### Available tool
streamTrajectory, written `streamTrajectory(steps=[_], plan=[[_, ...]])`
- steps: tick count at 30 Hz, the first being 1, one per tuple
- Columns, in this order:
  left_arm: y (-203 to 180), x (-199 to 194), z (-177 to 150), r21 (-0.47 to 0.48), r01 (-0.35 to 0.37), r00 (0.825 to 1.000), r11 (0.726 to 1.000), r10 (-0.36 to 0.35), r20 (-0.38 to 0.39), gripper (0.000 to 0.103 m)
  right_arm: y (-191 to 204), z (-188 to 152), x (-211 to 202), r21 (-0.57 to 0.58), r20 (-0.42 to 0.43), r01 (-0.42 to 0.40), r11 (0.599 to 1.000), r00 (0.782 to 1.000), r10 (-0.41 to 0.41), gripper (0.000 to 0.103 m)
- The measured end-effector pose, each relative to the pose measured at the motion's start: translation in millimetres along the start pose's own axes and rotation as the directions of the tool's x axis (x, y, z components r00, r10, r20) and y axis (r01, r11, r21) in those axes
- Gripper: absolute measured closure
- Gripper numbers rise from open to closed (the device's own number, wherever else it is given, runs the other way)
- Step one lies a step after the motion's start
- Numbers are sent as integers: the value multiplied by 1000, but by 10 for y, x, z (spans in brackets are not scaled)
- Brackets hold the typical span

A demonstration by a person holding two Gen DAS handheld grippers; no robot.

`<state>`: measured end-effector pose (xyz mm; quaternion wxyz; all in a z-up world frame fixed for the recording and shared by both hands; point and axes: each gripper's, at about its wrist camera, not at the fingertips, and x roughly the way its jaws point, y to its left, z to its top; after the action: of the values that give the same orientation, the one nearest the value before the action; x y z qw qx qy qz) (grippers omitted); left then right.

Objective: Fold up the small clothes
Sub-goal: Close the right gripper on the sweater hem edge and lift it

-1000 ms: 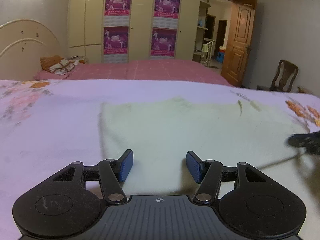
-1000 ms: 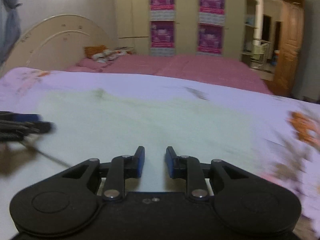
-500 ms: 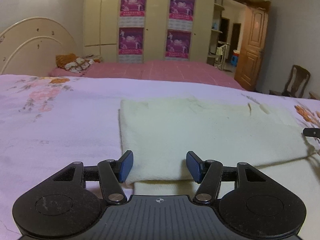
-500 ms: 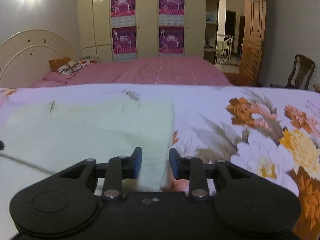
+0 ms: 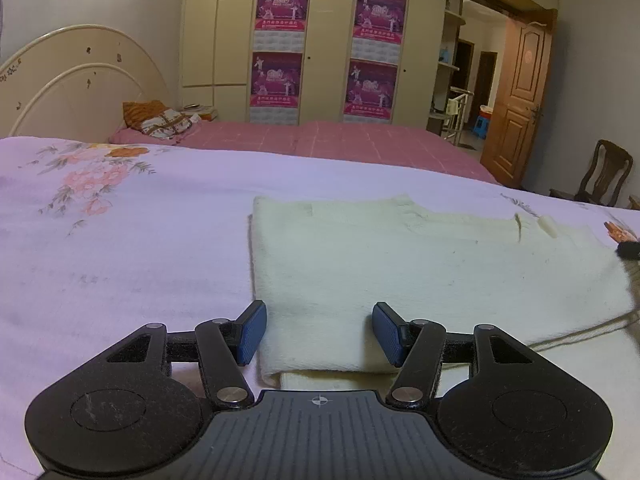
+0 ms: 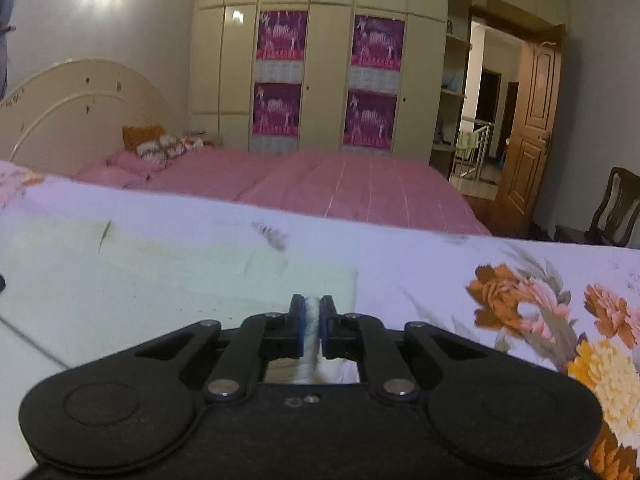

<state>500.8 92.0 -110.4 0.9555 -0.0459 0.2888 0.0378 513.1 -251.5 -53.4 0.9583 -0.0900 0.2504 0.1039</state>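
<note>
A cream knitted garment (image 5: pixel 400 264) lies flat on the lilac flowered bedsheet (image 5: pixel 120 248), with a folded edge nearest me. My left gripper (image 5: pixel 318 332) is open and straddles the garment's near left corner, its blue pads apart from the cloth. In the right wrist view the garment (image 6: pixel 160 292) spreads to the left, and my right gripper (image 6: pixel 312 320) is shut on a pinch of its near right edge. White cloth shows between the blue pads. The right gripper's tip (image 5: pixel 630 250) peeks in at the far right of the left wrist view.
Orange and pink flower prints (image 6: pixel 540 312) cover the sheet to the right of the garment. Behind it lie a pink bed (image 5: pixel 340 140) and a cream headboard (image 5: pixel 72 88). A wardrobe with purple posters (image 5: pixel 280 40), a wooden door (image 5: pixel 520 100) and a chair (image 5: pixel 604 176) stand beyond.
My right gripper slid right along the garment to its right edge and closed on the cloth there. The left gripper stayed open at the near left corner.
</note>
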Motion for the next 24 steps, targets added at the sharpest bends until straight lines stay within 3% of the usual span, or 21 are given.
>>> streamTrajectory(steps=[5,10,12,16,20,21,23,24], plan=[[-13,-13,6,18,-5,1000,1000,5,-8,44,-20,-146,205,-8,-96,-7,1000,995,7,94],[-56,-75,14,42,-1,1000,999,1,-2,44,-77,-108,125,42,-123,-11,999,992,16,84],[-66,-68,4,38,-6,1000,999,6,-1,44,-125,-96,57,102,-127,-42,994,990,55,80],[-57,-92,-26,22,-3,1000,1000,3,2,44,-137,-162,-172,184,-104,-60,981,991,80,79],[-68,-76,-56,28,-4,1000,1000,4,-3,44,-31,-295,-195,181,-133,-50,982,988,75,78],[-68,-74,-56,31,-5,1000,1000,5,-4,44,-11,-300,-188,180,-128,-44,983,989,68,79],[-64,-78,-50,33,-4,1000,999,4,-4,44,-12,-273,-191,189,-115,-42,981,991,65,96],[-56,-81,-48,32,-2,1000,999,2,-3,44,-18,-251,-211,195,-106,-44,980,992,65,96]])
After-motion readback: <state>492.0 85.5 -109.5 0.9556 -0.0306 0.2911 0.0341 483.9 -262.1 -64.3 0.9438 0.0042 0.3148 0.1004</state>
